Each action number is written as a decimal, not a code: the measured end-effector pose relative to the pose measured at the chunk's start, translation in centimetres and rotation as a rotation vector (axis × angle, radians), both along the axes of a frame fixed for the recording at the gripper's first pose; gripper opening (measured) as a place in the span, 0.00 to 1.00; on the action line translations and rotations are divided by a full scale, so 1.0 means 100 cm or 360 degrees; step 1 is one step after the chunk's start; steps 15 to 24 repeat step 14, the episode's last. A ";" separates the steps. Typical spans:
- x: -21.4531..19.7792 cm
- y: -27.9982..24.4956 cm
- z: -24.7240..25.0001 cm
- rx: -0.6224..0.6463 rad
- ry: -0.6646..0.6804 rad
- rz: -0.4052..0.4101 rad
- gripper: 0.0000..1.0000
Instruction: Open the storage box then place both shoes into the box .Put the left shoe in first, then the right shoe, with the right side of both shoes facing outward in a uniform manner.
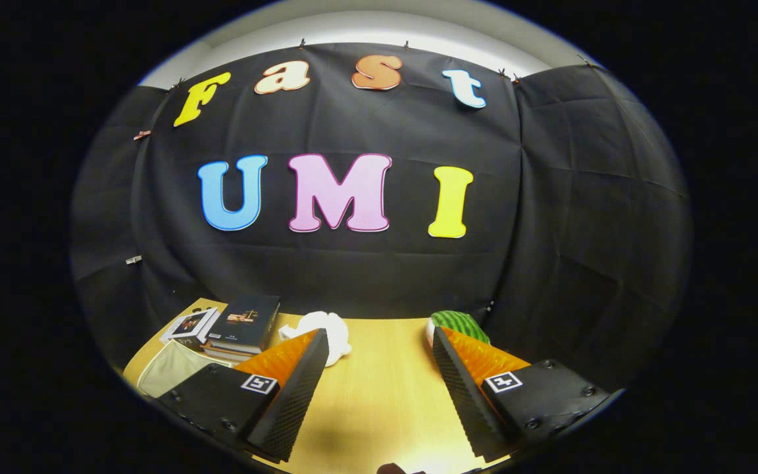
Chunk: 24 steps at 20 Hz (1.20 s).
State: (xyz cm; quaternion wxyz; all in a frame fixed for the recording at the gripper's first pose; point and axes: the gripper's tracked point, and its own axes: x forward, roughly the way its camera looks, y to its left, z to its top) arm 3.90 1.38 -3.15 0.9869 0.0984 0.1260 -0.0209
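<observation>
Tool spread wide above bare table

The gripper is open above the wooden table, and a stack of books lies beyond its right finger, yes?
One thing is wrong: in the gripper view the stack of dark-covered books lies beyond the left finger. The gripper is open, with only the light wooden table between its fingers.

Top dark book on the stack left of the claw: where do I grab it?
Probably by its near edge, coming in level from this side. The dark book lies flat on the stack, so only its edges offer a bite. The open claw sits to its right, over the table.
</observation>
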 end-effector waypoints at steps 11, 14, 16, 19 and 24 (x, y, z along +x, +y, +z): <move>-0.025 -0.086 -0.022 0.0026 -0.0012 -0.0102 0.98; -0.028 -0.086 -0.027 0.0056 0.0002 -0.0103 0.98; -0.028 -0.086 -0.027 0.0056 0.0002 -0.0103 0.98; -0.028 -0.086 -0.027 0.0056 0.0002 -0.0103 0.98; -0.028 -0.086 -0.027 0.0056 0.0002 -0.0103 0.98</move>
